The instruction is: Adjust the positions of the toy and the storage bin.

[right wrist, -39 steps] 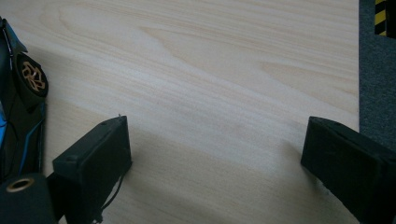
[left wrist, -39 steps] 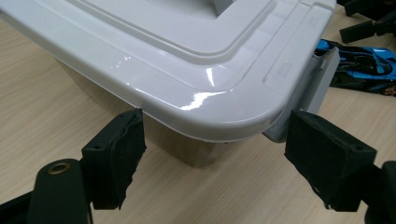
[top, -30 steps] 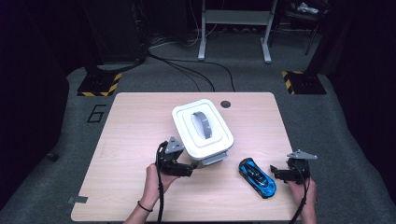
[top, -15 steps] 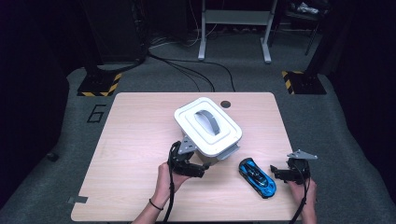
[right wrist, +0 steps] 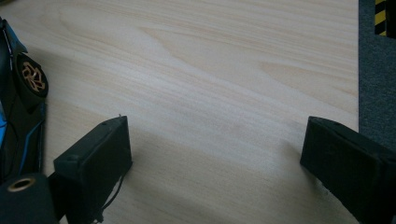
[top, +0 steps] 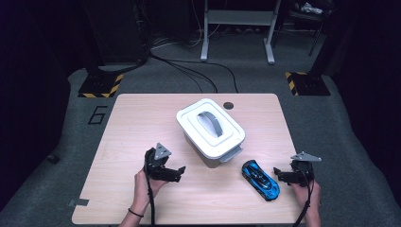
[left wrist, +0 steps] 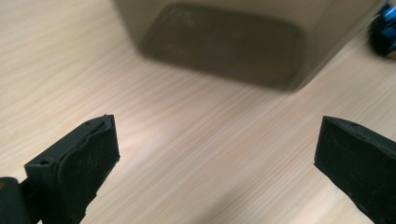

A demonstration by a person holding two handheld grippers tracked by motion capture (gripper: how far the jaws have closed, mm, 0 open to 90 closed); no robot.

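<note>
Left tongs off box, open.

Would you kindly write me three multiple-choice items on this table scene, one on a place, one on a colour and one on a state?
1. Where does the blue and black toy car lie?
A. on the box's lid
B. on the table between the white lidded plastic box and the right gripper
C. on the floor

2. What colour is the handle on the box's lid?
A. grey
B. red
C. yellow

3. How does the left gripper stand?
A. shut on the car
B. shut on the handle
C. open, holding nothing

Answers:
1 B: in the high view the car lies on the wooden table just ahead of the right gripper.
2 A: the arched handle is grey.
3 C: the left gripper view has bare wood between the jaws.
</note>
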